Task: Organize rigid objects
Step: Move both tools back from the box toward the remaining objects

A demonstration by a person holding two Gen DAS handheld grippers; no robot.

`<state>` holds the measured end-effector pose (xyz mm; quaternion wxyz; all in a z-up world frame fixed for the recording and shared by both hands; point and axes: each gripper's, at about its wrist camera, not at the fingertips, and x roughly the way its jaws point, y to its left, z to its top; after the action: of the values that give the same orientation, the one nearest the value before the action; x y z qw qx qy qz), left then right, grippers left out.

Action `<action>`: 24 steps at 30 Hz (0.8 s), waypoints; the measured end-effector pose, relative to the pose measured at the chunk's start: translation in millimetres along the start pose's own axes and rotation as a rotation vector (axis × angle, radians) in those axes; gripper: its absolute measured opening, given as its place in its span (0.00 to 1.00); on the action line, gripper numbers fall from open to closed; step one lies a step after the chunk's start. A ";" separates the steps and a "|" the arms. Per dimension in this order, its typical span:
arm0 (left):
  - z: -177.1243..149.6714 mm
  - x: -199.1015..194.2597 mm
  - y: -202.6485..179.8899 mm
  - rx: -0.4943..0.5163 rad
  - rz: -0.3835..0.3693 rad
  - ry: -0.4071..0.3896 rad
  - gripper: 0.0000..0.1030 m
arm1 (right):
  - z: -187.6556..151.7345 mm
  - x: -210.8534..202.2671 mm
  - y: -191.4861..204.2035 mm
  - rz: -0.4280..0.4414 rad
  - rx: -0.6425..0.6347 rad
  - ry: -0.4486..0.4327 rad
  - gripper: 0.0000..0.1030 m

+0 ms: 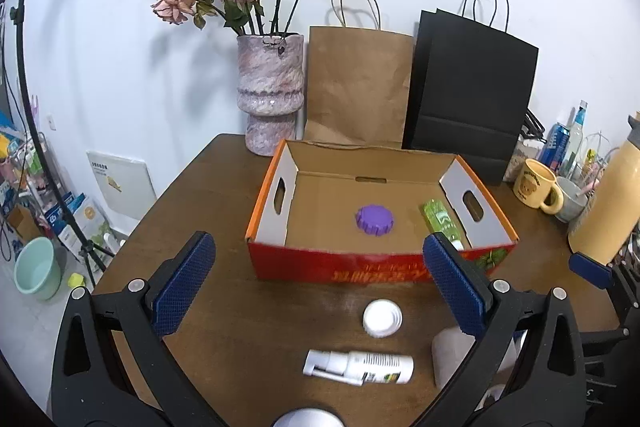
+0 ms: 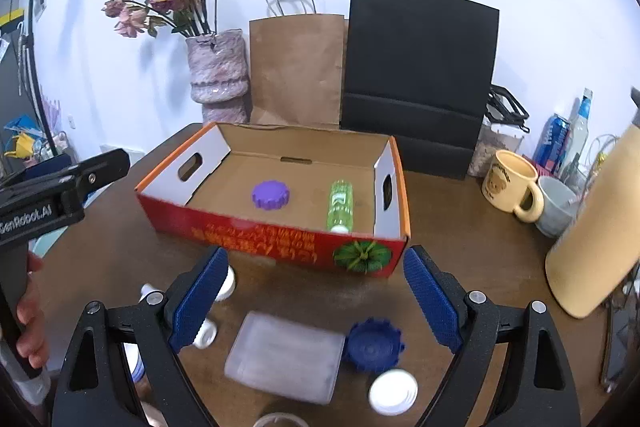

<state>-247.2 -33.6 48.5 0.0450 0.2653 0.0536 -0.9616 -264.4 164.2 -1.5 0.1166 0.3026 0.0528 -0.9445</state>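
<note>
Right gripper: jaws spread wide, holding nothing, poised above the loose items in front of the cardboard box; left gripper: likewise wide open and unloaded, angled down toward the table just short of the box's red front wall. Risks, largest item first. Cardboard box, open-topped, already holding a purple cap and a green bottle lying on its side: a low carry could catch the front wall and shove the whole box backward toward the vase and the paper bags. Translucent plastic container, lying flat between the right fingers: its smooth, broad faces may slip from the pads if pinched near an edge. White spray bottle, on its side near the left gripper: round body, likely to roll off when nudged by one finger first. Dark blue cap and white cap, touching or nearly touching the container's right end: low profile, easily knocked aside during a grasp of the container. White lid, between the left fingers: thin, hard to pinch cleanly.
</note>
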 end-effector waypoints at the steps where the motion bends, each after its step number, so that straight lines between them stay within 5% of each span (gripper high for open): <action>1: -3.8 -2.9 1.3 0.001 0.000 0.003 1.00 | -4.3 -2.6 0.9 0.000 -0.001 0.004 0.90; 24: -82.3 -44.8 40.0 0.034 0.034 0.070 1.00 | -85.2 -44.7 21.4 -0.028 -0.018 0.070 0.90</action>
<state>-162.8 -60.2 -1.8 0.0550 0.3004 0.0341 -0.9516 -176.0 166.5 -45.1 0.1041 0.3336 0.0694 -0.9344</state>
